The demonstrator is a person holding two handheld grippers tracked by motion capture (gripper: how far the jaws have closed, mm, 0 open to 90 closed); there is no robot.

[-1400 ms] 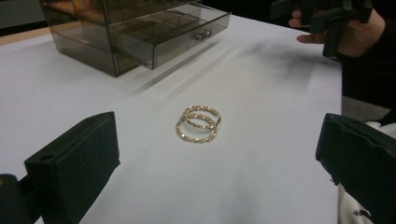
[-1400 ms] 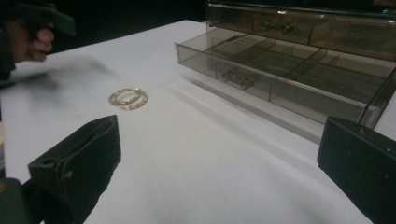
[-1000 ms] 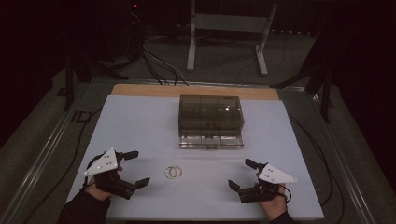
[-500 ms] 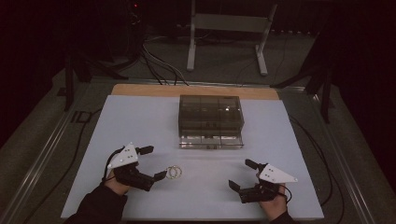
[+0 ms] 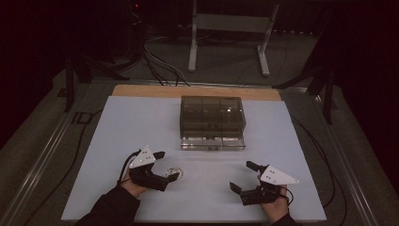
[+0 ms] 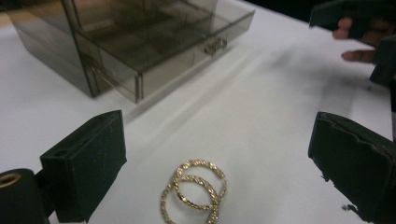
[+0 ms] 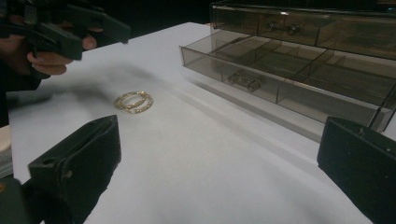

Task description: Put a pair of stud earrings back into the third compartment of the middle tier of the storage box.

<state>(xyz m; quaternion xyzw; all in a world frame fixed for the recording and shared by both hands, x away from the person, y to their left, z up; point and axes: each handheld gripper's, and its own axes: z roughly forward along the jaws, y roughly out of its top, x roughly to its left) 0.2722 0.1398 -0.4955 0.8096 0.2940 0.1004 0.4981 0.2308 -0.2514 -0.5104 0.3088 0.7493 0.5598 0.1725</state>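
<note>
Straddling gold hoop earrings [image 6: 194, 196], wide-open left hand-held gripper [image 6: 217, 168].

Two gold-coloured hoops [image 6: 194, 192] gleam at the lower middle, metal with a twisted, rope-like texture. The drawer box [image 6: 140, 42] at upper left is smoky see-through plastic, glossy and smooth. The white table sheet [image 6: 261, 116] looks matt. Gripper pads [image 6: 91, 161] at lower left: black, dull, slightly rough foam-like.
</note>
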